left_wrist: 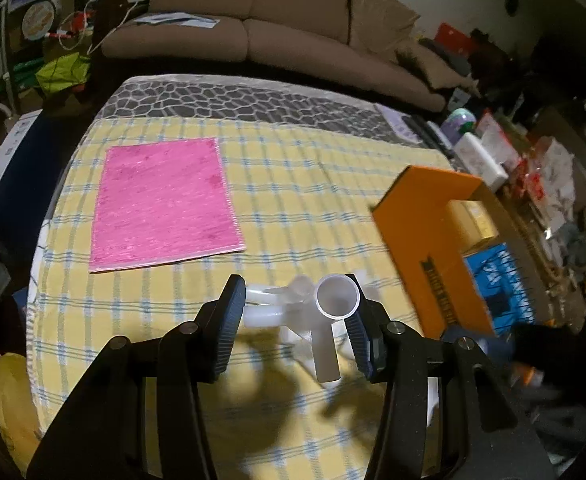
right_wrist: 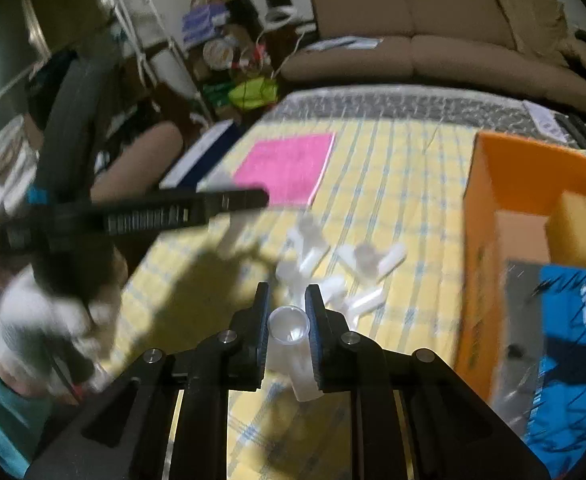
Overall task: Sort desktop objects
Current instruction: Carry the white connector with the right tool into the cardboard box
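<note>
Several white plastic pipe connectors lie in a loose pile on the yellow checked tablecloth. My right gripper is shut on one white connector, its round mouth facing the camera. My left gripper is open, its jaws wide around a connector that rests against the right finger; more connectors lie between the fingers. The left gripper also shows in the right wrist view, blurred, above the table's left side.
A pink sheet lies flat at the back left of the table. An orange box holding a yellow item and a blue item stands at the right. A brown sofa is behind the table. Clutter lies right of the table.
</note>
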The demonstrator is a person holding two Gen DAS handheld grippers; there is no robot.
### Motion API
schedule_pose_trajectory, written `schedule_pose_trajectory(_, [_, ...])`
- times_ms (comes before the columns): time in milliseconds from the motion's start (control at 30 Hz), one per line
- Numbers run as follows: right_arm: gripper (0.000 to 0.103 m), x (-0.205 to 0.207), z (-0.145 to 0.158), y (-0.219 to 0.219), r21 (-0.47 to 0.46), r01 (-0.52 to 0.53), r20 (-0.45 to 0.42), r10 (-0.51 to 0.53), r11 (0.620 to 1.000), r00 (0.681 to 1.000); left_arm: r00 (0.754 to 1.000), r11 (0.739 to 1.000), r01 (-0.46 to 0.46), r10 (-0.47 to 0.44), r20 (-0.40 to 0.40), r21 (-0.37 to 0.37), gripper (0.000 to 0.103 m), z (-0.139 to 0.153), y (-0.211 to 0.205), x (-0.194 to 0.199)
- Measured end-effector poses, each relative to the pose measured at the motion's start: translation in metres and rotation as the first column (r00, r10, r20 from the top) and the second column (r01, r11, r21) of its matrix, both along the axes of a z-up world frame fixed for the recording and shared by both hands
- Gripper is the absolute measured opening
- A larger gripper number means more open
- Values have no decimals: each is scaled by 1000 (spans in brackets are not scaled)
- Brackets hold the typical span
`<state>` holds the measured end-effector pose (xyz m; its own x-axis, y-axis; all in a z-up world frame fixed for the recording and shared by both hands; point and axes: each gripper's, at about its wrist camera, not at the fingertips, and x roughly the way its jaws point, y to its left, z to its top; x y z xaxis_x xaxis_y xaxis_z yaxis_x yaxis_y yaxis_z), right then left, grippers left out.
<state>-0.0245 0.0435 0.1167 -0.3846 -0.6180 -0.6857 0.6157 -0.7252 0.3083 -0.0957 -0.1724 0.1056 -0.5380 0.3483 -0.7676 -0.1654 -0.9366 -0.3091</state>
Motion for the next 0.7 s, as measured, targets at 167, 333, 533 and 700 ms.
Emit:
schedule_pose_trajectory(167, [17,-29,32,33,-61,88,-41,-91,994,995,1000,1000,12,-11,-7,27,46,9,20,-4])
schedule_pose_trajectory(333, [17,-67,44,65,-74,180,-42,-184,981,982,999,997,49,-49,5,59,46,12,59,-16])
schedule_pose_trajectory(533, [17,-102,35,98,-75,264,-8,-266,961,964,994,991,110,-110,-1,82,46,17,120,-32])
schedule_pose_trajectory(700, [17,-118,26,124,-73,309,18,-308,948,951,989,989,146,-145,-19,39,46,18,161,-48])
